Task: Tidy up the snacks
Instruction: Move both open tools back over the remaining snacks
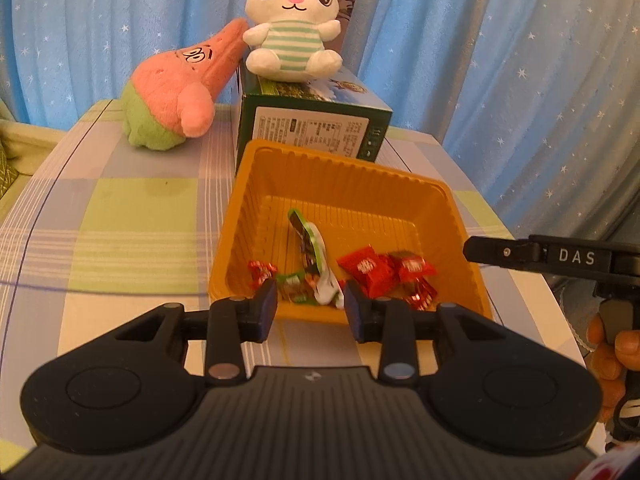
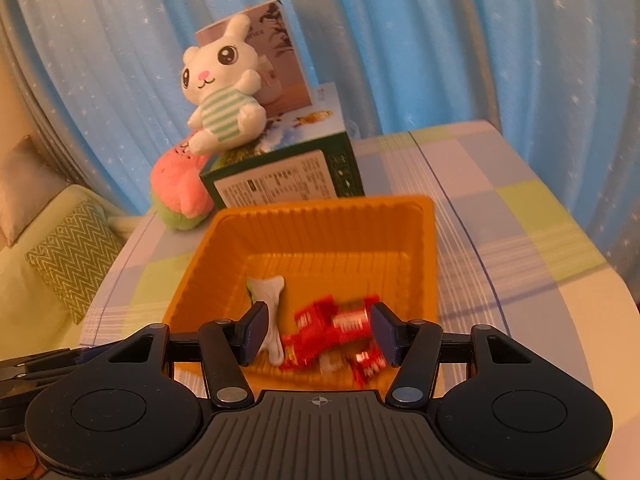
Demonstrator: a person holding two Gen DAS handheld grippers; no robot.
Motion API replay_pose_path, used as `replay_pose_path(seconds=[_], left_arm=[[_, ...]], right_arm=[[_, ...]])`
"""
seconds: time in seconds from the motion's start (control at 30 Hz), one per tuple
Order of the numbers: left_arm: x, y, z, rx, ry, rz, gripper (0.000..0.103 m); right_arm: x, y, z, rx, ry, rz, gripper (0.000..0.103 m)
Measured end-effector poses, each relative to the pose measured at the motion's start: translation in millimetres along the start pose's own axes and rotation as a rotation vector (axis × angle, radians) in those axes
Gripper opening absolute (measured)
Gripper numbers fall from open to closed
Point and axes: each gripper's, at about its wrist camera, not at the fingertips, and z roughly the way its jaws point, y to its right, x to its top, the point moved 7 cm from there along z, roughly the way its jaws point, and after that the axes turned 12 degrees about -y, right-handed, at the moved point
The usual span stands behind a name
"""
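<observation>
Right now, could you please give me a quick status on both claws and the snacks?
Left claw open, empty. Right claw open, empty. Red and green snacks lie in orange tray. Nothing blocking tray.

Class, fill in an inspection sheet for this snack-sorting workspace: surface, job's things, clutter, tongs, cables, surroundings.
Surface: checked tablecloth over the table.
Job's things: orange tray holding red wrapped candies and a green-and-white packet.
Clutter: pink plush lying on the cloth beside a green box; white bunny plush sitting on that box.
Tongs: left tongs open, empty, at the tray's near edge; right tongs open, empty, over the candies.
Cables: nothing seen.
Surroundings: blue starred curtain behind; patterned cushion at the left.
</observation>
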Motion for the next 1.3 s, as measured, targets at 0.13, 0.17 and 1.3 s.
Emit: replay_pose_path(seconds=[0.13, 0.17, 1.3], left_arm=[[-19, 9, -15, 0.015, -0.005, -0.002, 0.037], [-24, 12, -19, 0.026, -0.01, -0.003, 0.039], [-169, 29, -143, 0.046, 0.013, -0.144, 0.076]], right_arm=[[-23, 3, -18, -0.013, -0.008, 0.015, 0.057], [-28, 4, -23, -0.018, -0.01, 0.017, 0.057], [-216, 10, -149, -0.039, -0.046, 0.144, 0.057]])
